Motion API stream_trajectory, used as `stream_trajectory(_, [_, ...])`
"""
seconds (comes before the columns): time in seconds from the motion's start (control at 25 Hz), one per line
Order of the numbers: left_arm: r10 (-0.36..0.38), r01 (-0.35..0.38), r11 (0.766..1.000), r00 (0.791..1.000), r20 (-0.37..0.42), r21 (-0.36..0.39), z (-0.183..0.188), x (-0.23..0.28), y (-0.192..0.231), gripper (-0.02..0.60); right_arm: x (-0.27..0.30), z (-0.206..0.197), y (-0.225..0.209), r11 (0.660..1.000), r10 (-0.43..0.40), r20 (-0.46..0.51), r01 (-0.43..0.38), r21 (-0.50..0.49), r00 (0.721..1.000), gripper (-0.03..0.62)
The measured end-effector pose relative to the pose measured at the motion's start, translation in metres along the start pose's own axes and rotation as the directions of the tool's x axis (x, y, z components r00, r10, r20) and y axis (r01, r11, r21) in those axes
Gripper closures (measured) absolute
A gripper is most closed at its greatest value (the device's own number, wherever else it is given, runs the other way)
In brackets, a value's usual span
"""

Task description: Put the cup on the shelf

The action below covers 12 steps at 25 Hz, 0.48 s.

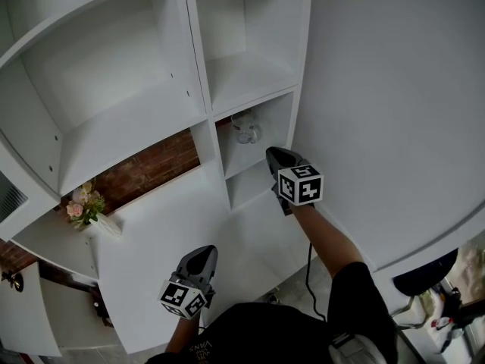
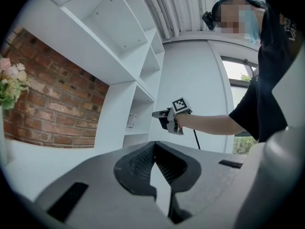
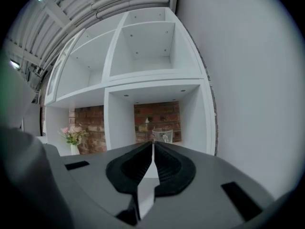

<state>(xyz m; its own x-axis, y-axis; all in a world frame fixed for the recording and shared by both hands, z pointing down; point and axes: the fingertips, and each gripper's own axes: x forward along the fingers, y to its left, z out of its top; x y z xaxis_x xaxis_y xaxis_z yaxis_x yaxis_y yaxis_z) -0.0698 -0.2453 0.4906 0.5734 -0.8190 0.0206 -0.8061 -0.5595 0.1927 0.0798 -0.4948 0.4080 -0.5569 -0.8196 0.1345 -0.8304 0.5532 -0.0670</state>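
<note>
A clear glass cup [image 1: 246, 130] stands upright in a small compartment of the white shelf unit [image 1: 198, 82], in front of a brick back wall. My right gripper [image 1: 274, 152] is just outside that compartment, shut with nothing between its jaws and apart from the cup. In the right gripper view the cup [image 3: 162, 135] shows right above the closed jaw tips [image 3: 152, 146]. My left gripper [image 1: 203, 250] hangs lower and to the left, shut and empty. The left gripper view shows its closed jaws [image 2: 155, 146], the cup [image 2: 131, 120] and the right gripper [image 2: 159, 114] near it.
A small vase of pink flowers [image 1: 85, 205] stands on the wide ledge to the left of the cup's compartment. Tall compartments [image 1: 246, 44] lie above. A plain white wall [image 1: 394, 105] runs along the right. A dark cable [image 1: 309, 268] hangs below the right arm.
</note>
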Motion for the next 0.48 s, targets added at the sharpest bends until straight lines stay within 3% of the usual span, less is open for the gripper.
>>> stream_trajectory(0.48, [-0.139, 0.139, 0.99, 0.99, -0.005, -0.018, -0.001, -0.001, -0.012, 0.574, -0.098, -0.046, 0.066, 1.0, -0.028, 0.043, 0.028, 0.011, 0.999, 0.592])
